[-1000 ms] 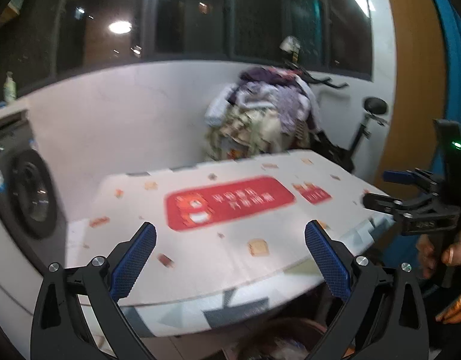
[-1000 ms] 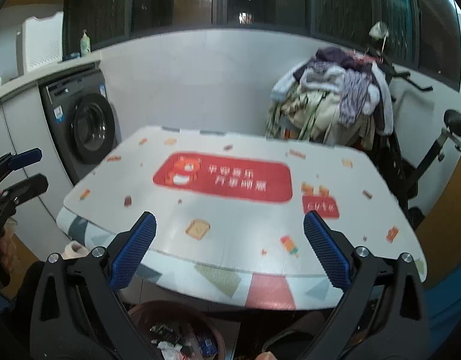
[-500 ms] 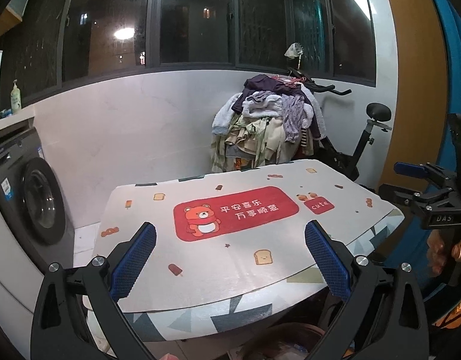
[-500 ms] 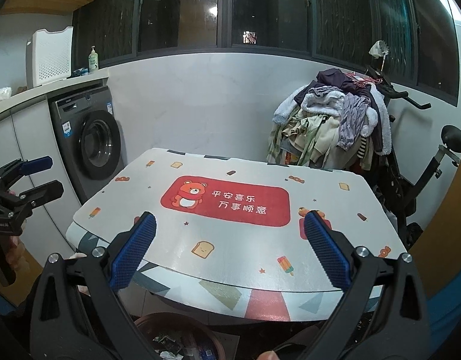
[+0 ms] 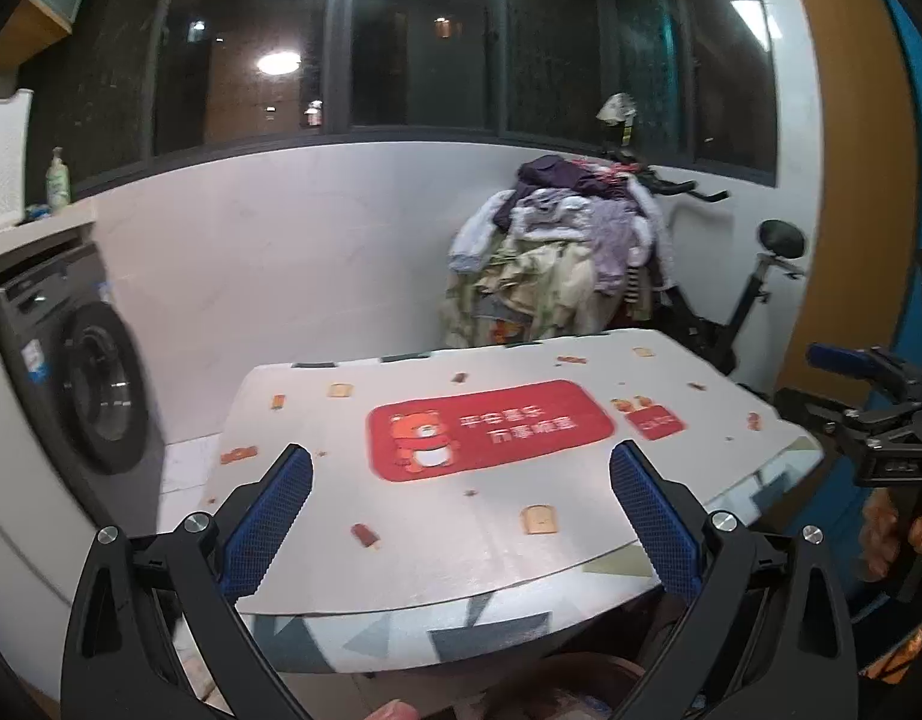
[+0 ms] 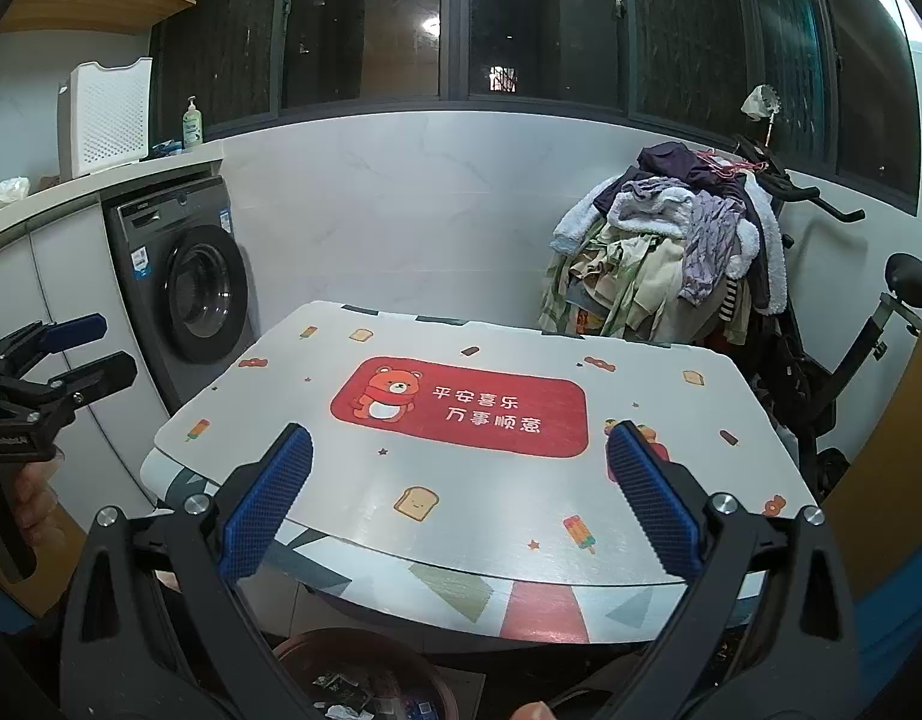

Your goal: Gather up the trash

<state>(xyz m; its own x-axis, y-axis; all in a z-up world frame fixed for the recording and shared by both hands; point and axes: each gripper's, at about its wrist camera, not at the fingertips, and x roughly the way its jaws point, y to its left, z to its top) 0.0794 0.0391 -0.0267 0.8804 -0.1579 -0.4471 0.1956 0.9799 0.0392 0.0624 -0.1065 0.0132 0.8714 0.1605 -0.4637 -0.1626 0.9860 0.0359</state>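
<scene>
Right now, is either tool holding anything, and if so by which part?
Nothing is held. The left tool and the right tool are both open above the table, with only air between their blue pads.

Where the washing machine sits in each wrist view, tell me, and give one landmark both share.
Left wrist: washing machine at the far left edge, left of the table.
Right wrist: washing machine at upper left, under the counter, beyond the table's left corner.
Shared landmark: the red bear panel printed on the tabletop.
</scene>
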